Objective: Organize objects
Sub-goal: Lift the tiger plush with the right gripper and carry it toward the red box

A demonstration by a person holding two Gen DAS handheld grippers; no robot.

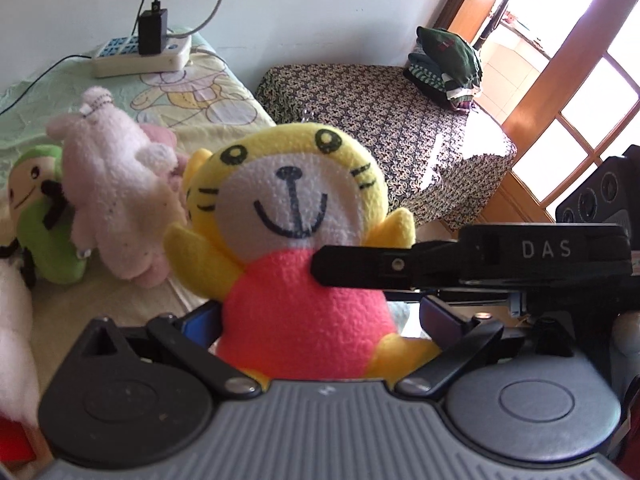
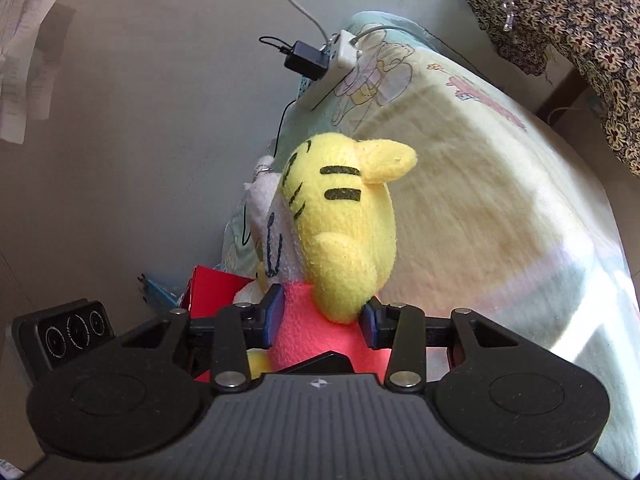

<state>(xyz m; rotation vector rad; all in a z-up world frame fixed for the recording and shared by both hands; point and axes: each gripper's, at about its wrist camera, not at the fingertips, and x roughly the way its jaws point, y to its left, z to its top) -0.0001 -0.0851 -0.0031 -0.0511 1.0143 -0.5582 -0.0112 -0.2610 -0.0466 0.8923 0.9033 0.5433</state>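
A yellow tiger plush (image 1: pixel 296 200) with a white face and pink body stands upright between the spread blue pads of my left gripper (image 1: pixel 316 320). The left pad touches its side; a gap shows at the right pad. A black finger (image 1: pixel 360 266) of the right gripper reaches in from the right at the plush's shoulder. In the right wrist view the tiger plush (image 2: pixel 340 220) appears side-on, and my right gripper (image 2: pixel 322 318) is shut on its pink body just under the head. The plush hangs above a bed (image 2: pixel 480 200).
A pink-white plush (image 1: pixel 108 184) and a green plush (image 1: pixel 40 216) lie on the bed at left. A power strip (image 1: pixel 140 54) with a black charger sits by the wall. Right of the bed stands a patterned covered table (image 1: pixel 380 120) with folded clothes (image 1: pixel 444 64). A red box (image 2: pixel 212 288) shows below.
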